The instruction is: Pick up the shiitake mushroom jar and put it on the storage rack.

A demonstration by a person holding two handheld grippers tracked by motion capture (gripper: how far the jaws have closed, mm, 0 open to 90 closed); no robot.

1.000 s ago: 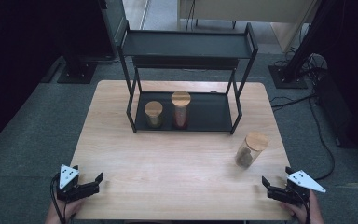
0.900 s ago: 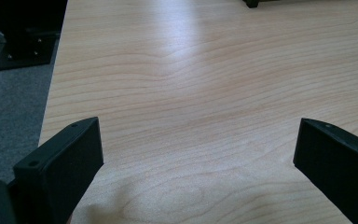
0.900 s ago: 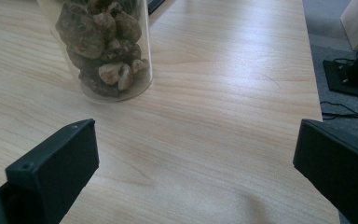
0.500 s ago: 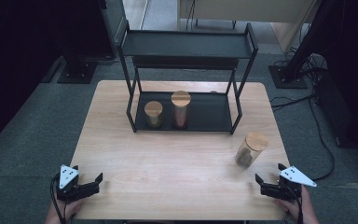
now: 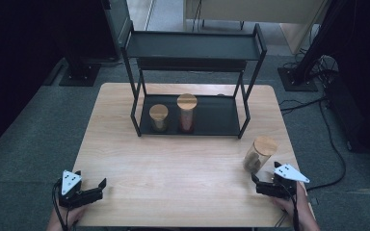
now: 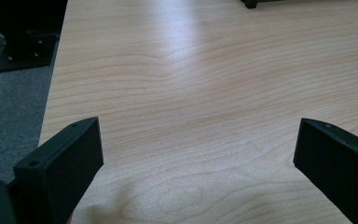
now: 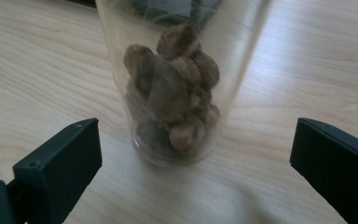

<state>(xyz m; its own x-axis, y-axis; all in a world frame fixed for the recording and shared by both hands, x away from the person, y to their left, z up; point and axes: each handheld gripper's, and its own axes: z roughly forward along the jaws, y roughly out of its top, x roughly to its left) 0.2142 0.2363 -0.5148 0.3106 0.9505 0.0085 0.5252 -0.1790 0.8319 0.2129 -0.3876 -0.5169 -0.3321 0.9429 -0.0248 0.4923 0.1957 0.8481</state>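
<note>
Wooden table (image 5: 183, 163) bears a black rack (image 5: 192, 72); a lidded jar (image 5: 259, 154).

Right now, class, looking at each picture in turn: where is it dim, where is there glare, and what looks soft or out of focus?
High view: the floor around the table is dark, the wood evenly lit. Left gripper view: a pale sheen runs across the far tabletop, and the near tool edges look soft. Right gripper view: the jar is close and slightly blurred, with faint streaks of reflection on its glass.

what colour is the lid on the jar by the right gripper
Light wood tan lid on the jar; clearest in the high view.
</note>
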